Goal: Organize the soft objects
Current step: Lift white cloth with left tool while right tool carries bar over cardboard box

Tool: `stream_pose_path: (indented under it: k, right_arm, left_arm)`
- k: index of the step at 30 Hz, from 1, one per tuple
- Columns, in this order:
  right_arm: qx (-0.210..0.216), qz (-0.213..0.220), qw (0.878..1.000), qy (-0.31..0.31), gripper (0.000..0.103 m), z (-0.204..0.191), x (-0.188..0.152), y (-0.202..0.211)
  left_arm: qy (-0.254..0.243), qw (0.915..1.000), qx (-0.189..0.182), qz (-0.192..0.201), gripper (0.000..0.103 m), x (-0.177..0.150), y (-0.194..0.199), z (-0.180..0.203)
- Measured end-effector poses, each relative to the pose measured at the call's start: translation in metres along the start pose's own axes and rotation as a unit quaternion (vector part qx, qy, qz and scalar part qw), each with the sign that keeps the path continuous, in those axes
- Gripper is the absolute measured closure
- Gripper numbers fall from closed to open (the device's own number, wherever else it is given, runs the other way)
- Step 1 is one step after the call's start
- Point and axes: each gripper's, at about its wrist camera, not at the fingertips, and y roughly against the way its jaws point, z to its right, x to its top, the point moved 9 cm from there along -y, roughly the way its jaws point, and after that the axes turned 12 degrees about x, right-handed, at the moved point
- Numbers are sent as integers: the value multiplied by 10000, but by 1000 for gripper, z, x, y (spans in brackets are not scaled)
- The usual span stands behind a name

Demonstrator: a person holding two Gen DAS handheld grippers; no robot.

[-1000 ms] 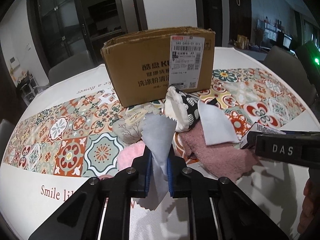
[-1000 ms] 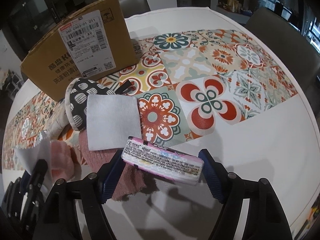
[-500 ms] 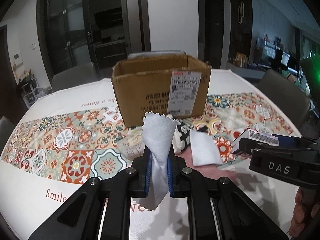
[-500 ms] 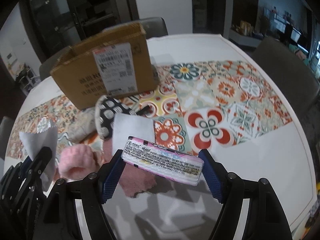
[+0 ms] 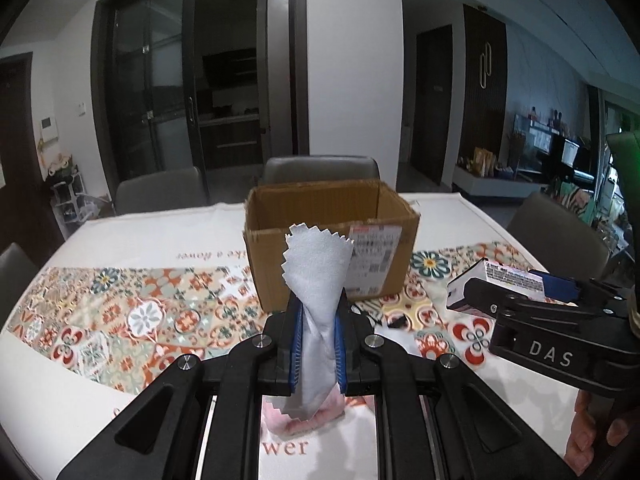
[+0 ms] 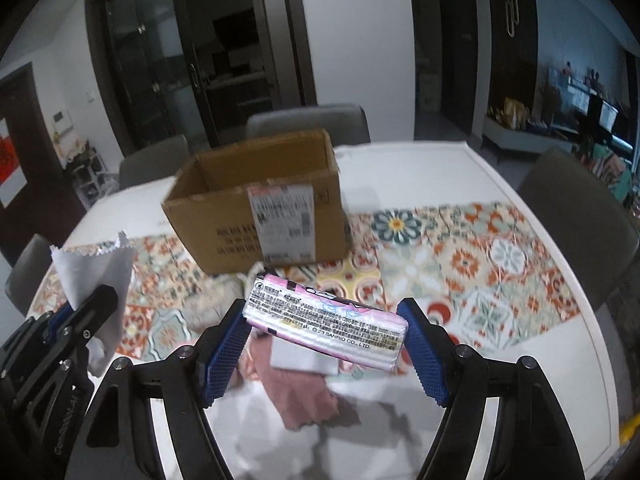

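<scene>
My left gripper is shut on a pale grey cloth with zigzag edges, held upright above the table. My right gripper is shut on a pink and white tissue pack, held crosswise above the table. An open cardboard box stands ahead on the table; it also shows in the right wrist view. Below the grippers lie a dusty pink towel, a white cloth and a pink fluffy item. The right gripper with the pack shows in the left wrist view.
The round table has a white cover with a patterned tile runner. Grey chairs stand around it, one behind the box and one at the right. More cloths lie in front of the box.
Both grippers have risen with their loads and now look level toward the box, whose open top has come into view. The pile of cloths has dropped below them.
</scene>
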Motion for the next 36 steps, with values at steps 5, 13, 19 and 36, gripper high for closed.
stream_pose_path:
  k: [5, 13, 19, 36]
  right_arm:
    - [156, 285, 9993, 185, 27, -14, 22, 10]
    - [349, 653, 9964, 407, 27, -27, 57, 18]
    - [422, 910, 9934, 558, 27, -34, 87, 20]
    - [380, 1081, 9900, 828, 27, -41, 149, -14]
  left_arm:
    - [-18, 9997, 75, 248, 88, 20, 5, -6]
    - [-5, 9979, 116, 638, 88, 56, 6, -13]
    - [-11, 9958, 202, 889, 88, 81, 0, -18]
    - [-46, 9937, 289, 1078, 88, 129, -47, -21]
